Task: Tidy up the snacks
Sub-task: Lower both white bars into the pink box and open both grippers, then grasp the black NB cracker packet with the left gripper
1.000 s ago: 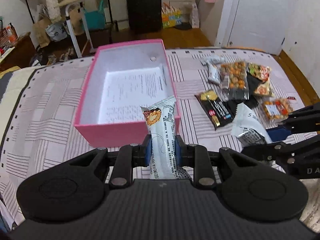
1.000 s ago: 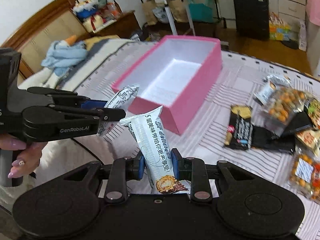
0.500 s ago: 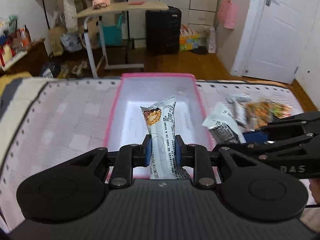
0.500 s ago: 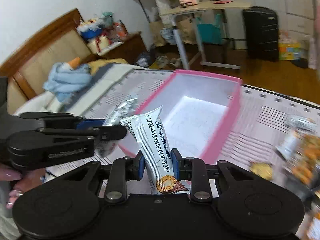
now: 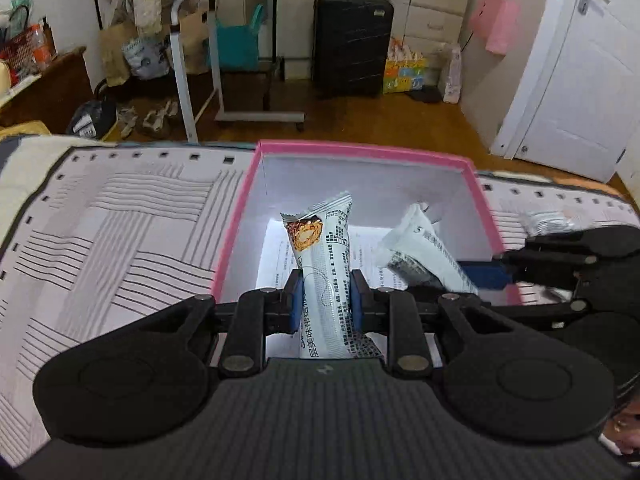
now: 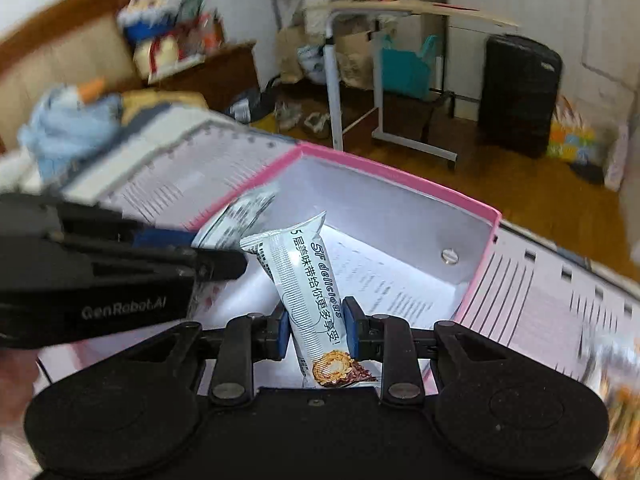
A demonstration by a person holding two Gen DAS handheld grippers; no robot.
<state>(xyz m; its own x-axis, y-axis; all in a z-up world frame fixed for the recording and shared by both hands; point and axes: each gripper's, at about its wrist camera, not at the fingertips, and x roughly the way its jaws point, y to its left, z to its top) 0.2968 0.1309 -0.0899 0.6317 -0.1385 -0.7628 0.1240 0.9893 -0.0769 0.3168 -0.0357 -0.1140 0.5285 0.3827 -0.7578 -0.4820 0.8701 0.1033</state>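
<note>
So both grippers are hanging over the pink box (image 5: 236,224), a rectangular cardboard thing with a matte white inside and a printed paper sheet (image 6: 384,280) lying flat on the bottom. The left gripper (image 5: 325,304) has its blue pads clamped tight on a crinkly white foil wafer bar (image 5: 324,264), held upright with the picture of the snack at the top end. The right gripper (image 6: 316,330) is pinching a second wafer bar (image 6: 308,280) the same way, only flipped so the snack picture sits at the bottom near the camera, and the pack leans a bit left. Both tools point steeply down into the box, side by side, with each bar's free end over the open interior. Can't really say if either wrapper touches the paper, the angle hides it. The box sits on a quilted bedspread (image 5: 120,232) with a grey stripe-block pattern. A few more shiny packets (image 5: 548,220) lie blurred on the bed right of the box
</note>
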